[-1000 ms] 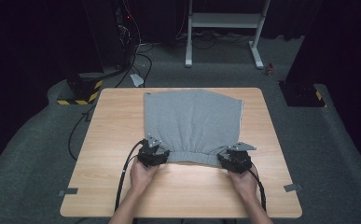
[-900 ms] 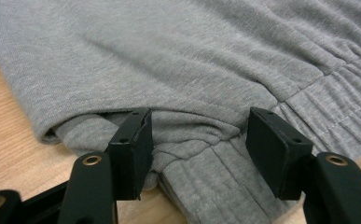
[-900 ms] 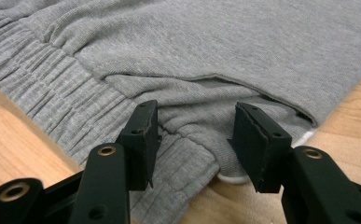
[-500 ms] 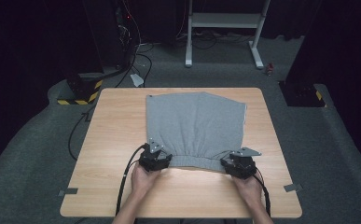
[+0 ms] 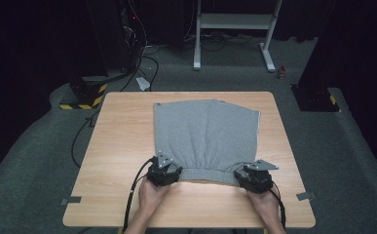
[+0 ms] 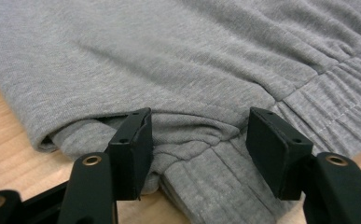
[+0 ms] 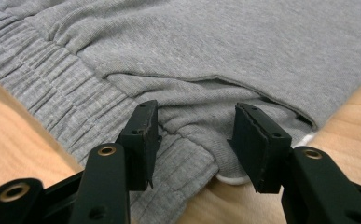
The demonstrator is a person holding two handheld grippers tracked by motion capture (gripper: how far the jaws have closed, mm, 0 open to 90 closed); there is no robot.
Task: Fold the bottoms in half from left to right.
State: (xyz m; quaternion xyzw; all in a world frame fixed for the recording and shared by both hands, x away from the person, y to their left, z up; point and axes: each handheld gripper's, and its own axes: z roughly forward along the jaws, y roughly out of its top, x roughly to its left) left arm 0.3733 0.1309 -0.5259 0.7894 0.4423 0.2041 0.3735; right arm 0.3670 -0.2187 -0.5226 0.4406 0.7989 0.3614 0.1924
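Wooden table (image 5: 118,146), white stand (image 5: 235,29) behind (cables (image 5: 142,53) nearby), grey carpet (image 5: 30,156).

You are not looking at any readable text, label, brand, number or sign anywhere here, neither on the grey ribbed-waistband knit garment (image 5: 205,136) nor on the light wooden table (image 5: 122,146).

I am looking at heather-grey shorts (image 5: 206,134) with a ribbed waistband and a sliver of white showing at one corner, lying on a pale wood-grain worktop (image 5: 122,141). Both black tongs, left (image 5: 169,170) and right (image 5: 247,174), are showing brass-coloured rivets. Dark grey carpet (image 5: 35,161) is surrounding everything, with a yellow-and-black striped block (image 5: 81,103) sitting beyond.
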